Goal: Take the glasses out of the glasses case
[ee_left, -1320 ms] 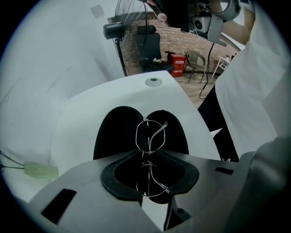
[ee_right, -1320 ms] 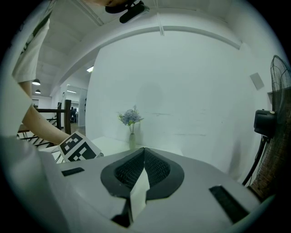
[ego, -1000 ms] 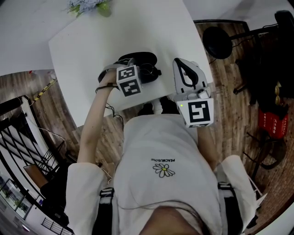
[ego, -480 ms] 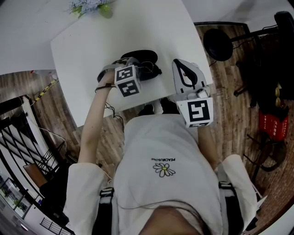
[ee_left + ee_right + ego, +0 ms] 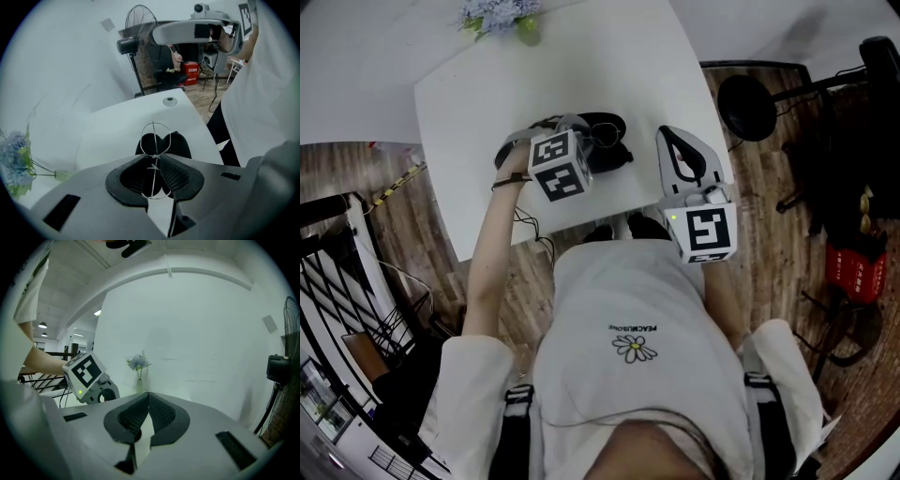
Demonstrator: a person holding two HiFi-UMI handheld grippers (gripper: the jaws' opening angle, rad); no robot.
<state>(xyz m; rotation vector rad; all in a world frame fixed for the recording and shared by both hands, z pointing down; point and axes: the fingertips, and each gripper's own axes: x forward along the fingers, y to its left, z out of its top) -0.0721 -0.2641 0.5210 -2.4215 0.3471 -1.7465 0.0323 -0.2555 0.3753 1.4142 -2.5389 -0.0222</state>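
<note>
**Carefully now: a delicate pinch**

Over the table (image 5: 487,112) and black case (image 5: 180,145), the right gripper (image 5: 148,394) is idling, jaws together, empty. The left gripper (image 5: 156,160) is clamping the wire glasses (image 5: 153,140) at the bridge. That thin pinch is risking a slip or a bent frame. They're pointing along the jaws, one lens poking past the tips.

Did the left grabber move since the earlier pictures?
Yes. In the head view the left gripper has come up and slid left, away from the black glasses case, with the glasses pinched in its jaws.
</note>
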